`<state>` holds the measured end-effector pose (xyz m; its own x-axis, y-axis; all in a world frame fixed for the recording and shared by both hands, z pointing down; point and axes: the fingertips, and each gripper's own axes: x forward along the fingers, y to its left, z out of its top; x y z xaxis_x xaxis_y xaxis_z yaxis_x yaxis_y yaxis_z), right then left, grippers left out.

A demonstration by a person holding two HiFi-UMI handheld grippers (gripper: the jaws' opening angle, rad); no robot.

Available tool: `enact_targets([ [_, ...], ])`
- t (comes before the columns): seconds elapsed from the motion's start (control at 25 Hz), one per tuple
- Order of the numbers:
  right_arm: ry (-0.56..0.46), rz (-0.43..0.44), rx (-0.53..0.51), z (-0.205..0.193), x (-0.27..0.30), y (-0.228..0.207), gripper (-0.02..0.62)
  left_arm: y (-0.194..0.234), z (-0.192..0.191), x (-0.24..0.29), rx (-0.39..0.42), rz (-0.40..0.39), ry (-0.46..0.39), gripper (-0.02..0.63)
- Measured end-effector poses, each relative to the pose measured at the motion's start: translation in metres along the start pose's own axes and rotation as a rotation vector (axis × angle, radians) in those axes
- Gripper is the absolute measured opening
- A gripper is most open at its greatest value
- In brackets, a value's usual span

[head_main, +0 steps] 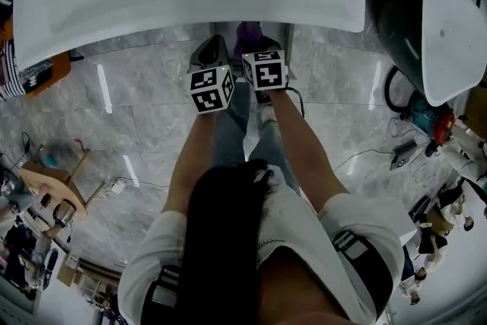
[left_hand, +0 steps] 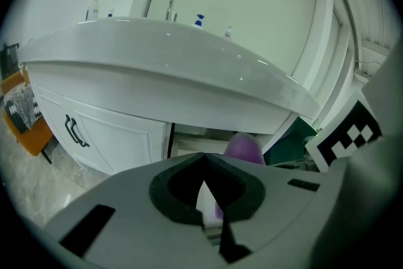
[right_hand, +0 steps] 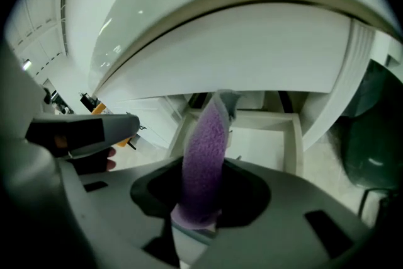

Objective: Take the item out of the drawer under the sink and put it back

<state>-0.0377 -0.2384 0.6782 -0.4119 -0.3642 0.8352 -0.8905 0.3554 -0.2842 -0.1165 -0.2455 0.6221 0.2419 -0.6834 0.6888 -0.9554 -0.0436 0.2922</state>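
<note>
I am gripping the purple fuzzy item (right_hand: 208,126) in the right gripper (right_hand: 203,167), its jaws pressing on the lower end so the item is standing up out of them with its grey tip toward the sink (right_hand: 252,41). It is hanging above the open drawer (right_hand: 293,135), clear of the drawer floor as far as I am seeing. I am judging this to be the take-out half of the job. To do it well I am minding the sink's overhang just above the tip, drawing the item out toward me rather than straight up, and holding the squeeze steady because the soft pile could be slipping. The left gripper (left_hand: 203,157) is closed on nothing, waiting just beside the right one.
</note>
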Motion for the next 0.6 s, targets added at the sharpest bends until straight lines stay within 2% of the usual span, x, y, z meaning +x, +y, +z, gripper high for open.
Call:
enact_targets([
  [0.6,-0.160,0.060,-0.087,0.030,-0.095,0.022,0.143,-0.033,0.019,-0.056,-0.018,0.005,-0.109,0.003],
])
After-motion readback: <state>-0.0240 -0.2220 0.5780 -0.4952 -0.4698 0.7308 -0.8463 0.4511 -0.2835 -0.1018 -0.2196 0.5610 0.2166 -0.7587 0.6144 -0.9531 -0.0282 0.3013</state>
